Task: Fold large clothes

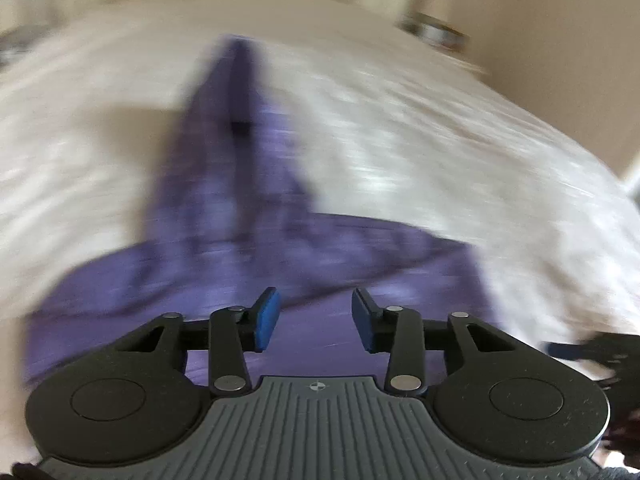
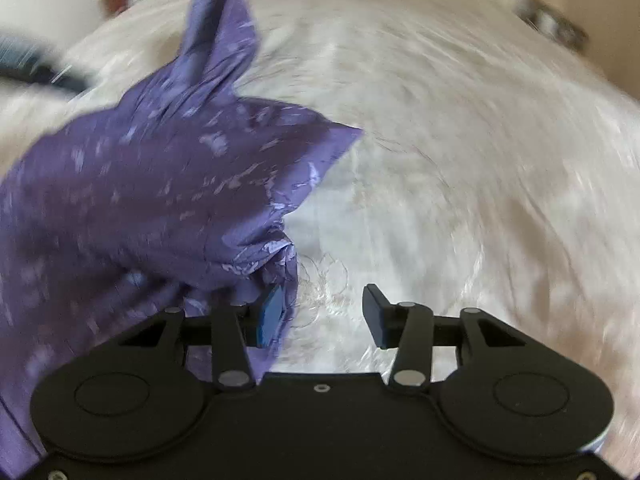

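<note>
My left hand-held gripper (image 1: 316, 320) hovered released over the purple garment (image 1: 248, 248) on the bed (image 1: 440, 140); the right hand-held gripper (image 2: 324, 316), also released, risked snagging the bunched edge and spoiling my fold.

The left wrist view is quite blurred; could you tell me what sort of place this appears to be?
Probably a bedroom: a purple garment lies spread on a wide white bedspread, with pale walls behind. The blur leaves it uncertain.
</note>
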